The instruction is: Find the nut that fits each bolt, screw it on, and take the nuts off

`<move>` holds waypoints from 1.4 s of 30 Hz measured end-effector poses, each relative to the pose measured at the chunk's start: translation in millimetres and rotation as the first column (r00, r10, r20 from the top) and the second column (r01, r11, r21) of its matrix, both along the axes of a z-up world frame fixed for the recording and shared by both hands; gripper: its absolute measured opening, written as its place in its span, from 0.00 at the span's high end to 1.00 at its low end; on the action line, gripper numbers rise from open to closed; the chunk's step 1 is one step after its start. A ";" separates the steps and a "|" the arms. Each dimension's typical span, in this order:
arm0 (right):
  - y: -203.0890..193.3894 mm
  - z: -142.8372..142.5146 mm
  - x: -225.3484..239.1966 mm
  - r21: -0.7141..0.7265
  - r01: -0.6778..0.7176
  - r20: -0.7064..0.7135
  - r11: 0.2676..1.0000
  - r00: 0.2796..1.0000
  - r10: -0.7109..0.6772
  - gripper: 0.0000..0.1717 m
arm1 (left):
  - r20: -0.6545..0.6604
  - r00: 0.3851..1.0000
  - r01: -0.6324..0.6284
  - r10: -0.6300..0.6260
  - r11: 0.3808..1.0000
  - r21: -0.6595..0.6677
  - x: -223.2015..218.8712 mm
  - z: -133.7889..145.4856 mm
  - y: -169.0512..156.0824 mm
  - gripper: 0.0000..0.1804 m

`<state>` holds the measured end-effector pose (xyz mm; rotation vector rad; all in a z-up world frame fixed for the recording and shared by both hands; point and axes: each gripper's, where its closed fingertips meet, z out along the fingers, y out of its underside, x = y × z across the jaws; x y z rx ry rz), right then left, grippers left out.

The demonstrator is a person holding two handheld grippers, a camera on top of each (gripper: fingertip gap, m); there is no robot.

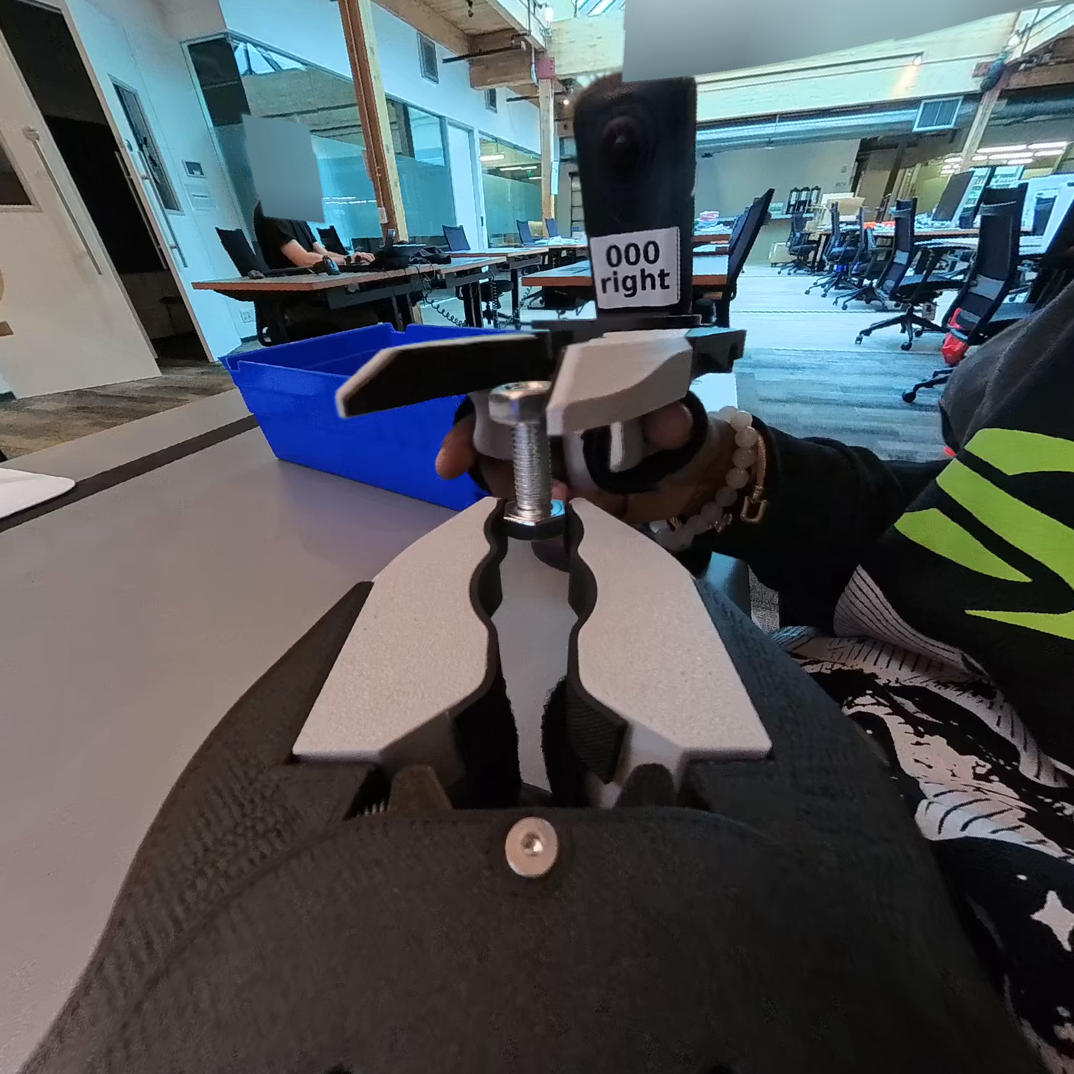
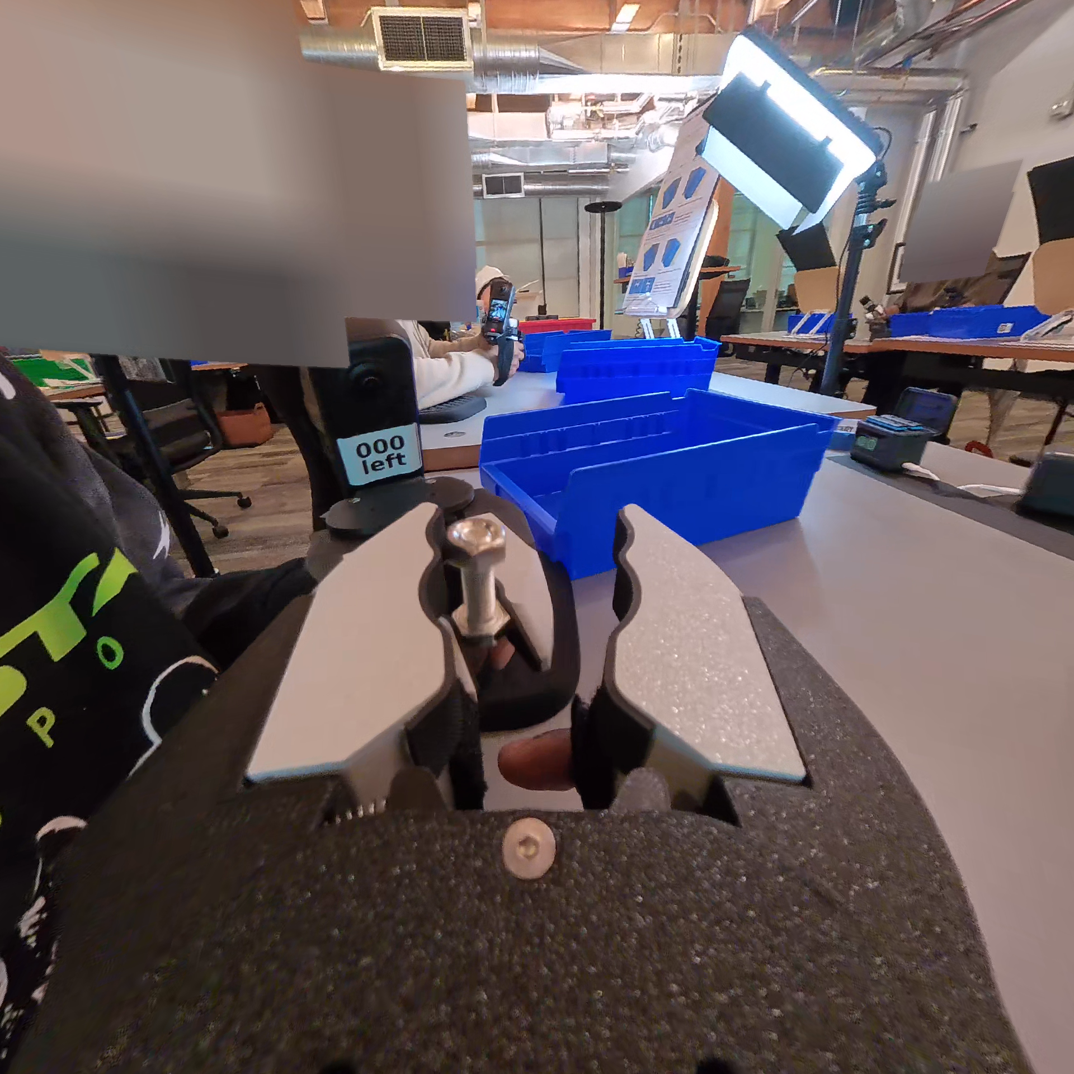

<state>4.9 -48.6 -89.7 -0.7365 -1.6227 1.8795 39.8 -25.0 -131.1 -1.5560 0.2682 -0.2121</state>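
Item: left hand-held gripper point(image 1: 533, 520), lower centre of the left wrist frame, clamped on a hex nut point(image 1: 533, 515).
Item: hex bolt point(image 1: 526, 450), upright at frame centre, threaded into that nut, head uppermost.
Item: right hand-held gripper point(image 1: 465, 392), fingers spread apart about the bolt head, not pressing it.
Risk: closing off-centre could tilt the bolt or twist the nut out of its clamp.
Item: blue bin point(image 1: 348, 407), behind on the worktop point(image 1: 174, 581).

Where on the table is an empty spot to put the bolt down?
The grey table is bare right of the blue bin, up to the dark strip. Also left of the left tool, in front of the bin. It is crowded where the bolt stands between both tools.
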 end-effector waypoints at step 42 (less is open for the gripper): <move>52.2 8.0 20.5 -0.047 0.094 -0.028 0.994 0.995 -0.096 0.90 | 0.026 1.000 0.004 -0.005 1.000 0.009 -1.9 1.9 -1.2 0.90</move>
